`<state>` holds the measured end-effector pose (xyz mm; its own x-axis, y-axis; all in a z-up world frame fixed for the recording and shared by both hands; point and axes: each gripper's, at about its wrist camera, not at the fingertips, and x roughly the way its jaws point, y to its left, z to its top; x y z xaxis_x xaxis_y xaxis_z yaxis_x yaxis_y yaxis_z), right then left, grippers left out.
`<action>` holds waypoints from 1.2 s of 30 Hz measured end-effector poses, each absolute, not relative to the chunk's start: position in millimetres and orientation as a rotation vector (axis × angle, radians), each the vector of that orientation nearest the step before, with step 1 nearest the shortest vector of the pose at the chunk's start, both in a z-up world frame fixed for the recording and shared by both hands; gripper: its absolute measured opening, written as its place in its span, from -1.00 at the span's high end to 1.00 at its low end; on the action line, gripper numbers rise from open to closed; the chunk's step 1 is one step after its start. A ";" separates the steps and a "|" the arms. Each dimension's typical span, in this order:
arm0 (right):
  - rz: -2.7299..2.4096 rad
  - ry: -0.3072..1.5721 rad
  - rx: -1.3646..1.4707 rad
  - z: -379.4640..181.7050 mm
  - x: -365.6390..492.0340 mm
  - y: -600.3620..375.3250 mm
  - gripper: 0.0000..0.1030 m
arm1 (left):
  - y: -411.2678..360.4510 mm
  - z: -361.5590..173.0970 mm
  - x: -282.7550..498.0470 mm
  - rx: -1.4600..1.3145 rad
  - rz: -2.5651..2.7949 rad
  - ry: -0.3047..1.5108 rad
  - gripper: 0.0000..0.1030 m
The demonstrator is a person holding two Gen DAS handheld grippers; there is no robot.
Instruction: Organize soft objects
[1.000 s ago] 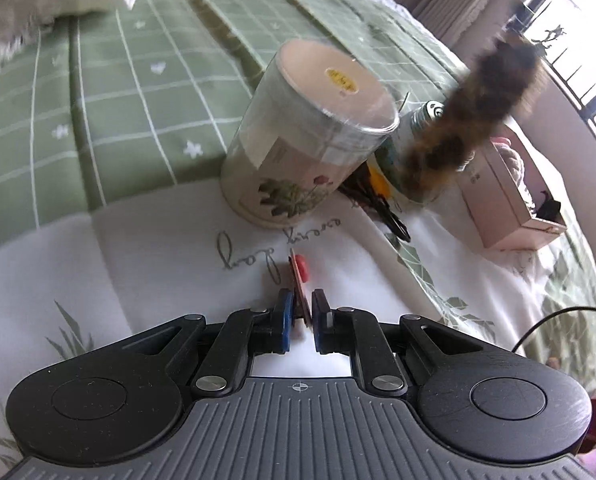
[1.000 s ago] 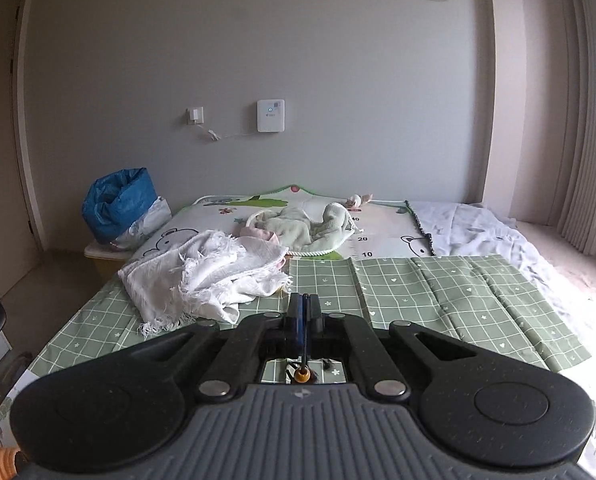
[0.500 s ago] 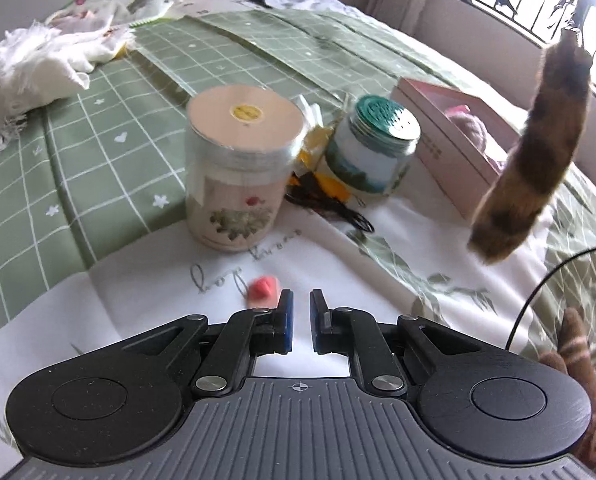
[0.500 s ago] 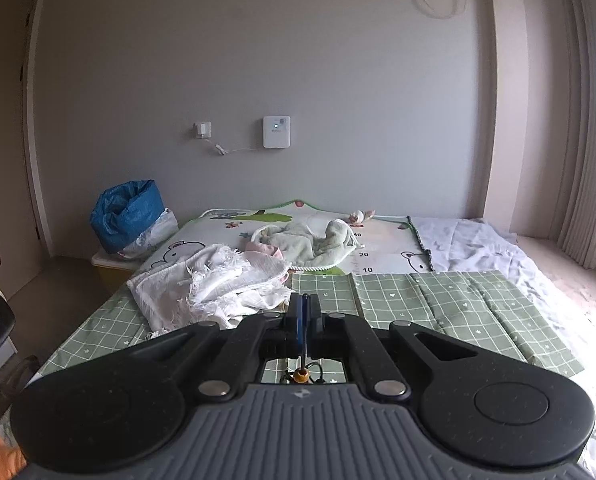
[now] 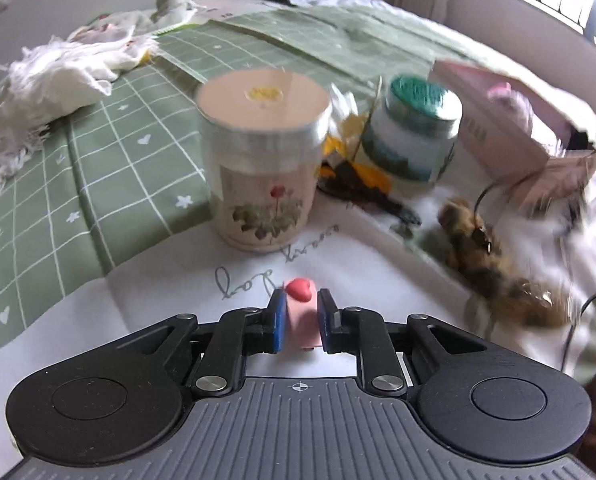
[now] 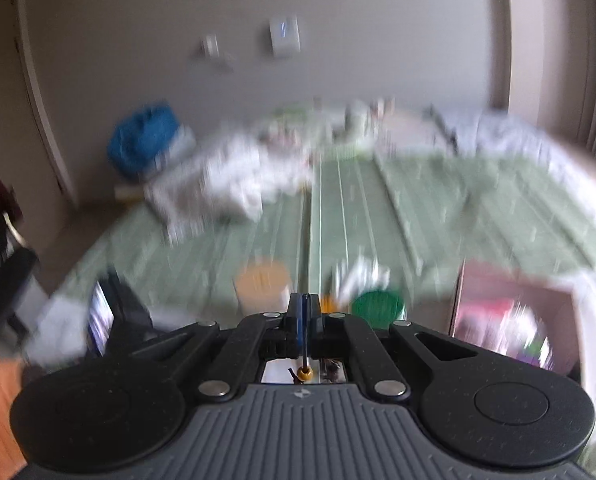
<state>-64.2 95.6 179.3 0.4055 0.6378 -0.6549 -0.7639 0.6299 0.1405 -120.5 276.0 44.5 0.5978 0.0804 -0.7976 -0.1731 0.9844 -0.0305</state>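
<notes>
Lying between the blue pads of the left gripper (image 5: 301, 322) is a small pink soft piece (image 5: 302, 320) topped with a red heart (image 5: 299, 289). These jaws have just been opening and are seen partly apart, with the pink piece filling the gap; whether the pads press on it cannot be told. The floral jar (image 5: 262, 160), with its pale flat lid, is taken as the landmark. The pink piece is found just in front of the floral jar, on the white cloth (image 5: 158, 300) printed with script lettering. To the right of the jar a green-lidded jar (image 5: 413, 132) is seen, with a dark and yellow tangle (image 5: 357, 184) between the two. Further right of the jar an open pink box (image 5: 513, 128) is placed. A brown furry tail (image 5: 493, 264), blurred, is laid on the bedding to the right of and nearer than the jar, with a thin dark cord at it. A white fringed cloth (image 5: 46, 88) is heaped behind and to the left of the jar on the green checked blanket (image 5: 78, 184).

The right gripper (image 6: 304, 320) is seen fully closed, a thin dark cord (image 6: 305, 354) with a small gold bead being pinched between its pads. In its heavily blurred view the floral jar (image 6: 262, 284) is made out just beyond the fingertips.
</notes>
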 end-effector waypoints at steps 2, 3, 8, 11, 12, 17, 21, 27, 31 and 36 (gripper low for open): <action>0.876 0.812 -0.211 150.8 -53.9 102.4 0.97 | 274.5 37.9 -118.8 -0.079 0.133 0.935 0.55; 0.865 0.851 -0.214 135.6 -47.7 104.6 0.97 | 273.4 36.5 -118.2 -0.064 0.127 0.933 0.55; 0.839 1.002 -0.195 80.1 -24.6 110.6 0.85 | 280.4 32.7 -116.2 -0.088 0.122 0.921 0.51; 0.846 1.070 -0.150 62.2 -23.9 111.8 0.22 | 286.0 32.4 -115.7 -0.146 0.125 0.921 0.52; 0.847 1.081 -0.135 57.4 -25.6 111.9 -0.02 | 288.0 32.2 -115.7 -0.169 0.131 0.922 0.53; 0.846 1.097 -0.236 43.7 -40.8 123.6 -0.09 | 298.5 31.9 -116.4 -0.259 0.131 0.925 0.56; 0.821 1.118 -0.334 26.5 -53.7 130.5 -0.13 | 290.6 32.9 -117.7 -0.194 0.119 0.931 0.57; 0.803 1.077 -0.345 23.2 -63.4 131.7 -0.25 | 287.6 32.2 -119.8 -0.166 0.112 0.921 0.56; 0.796 1.056 -0.362 20.4 -65.3 135.0 -0.25 | 289.6 29.8 -119.9 -0.175 0.106 0.900 0.58; 0.817 1.027 -0.439 30.6 -73.4 140.0 0.46 | 290.4 30.1 -119.4 -0.171 0.088 0.883 0.75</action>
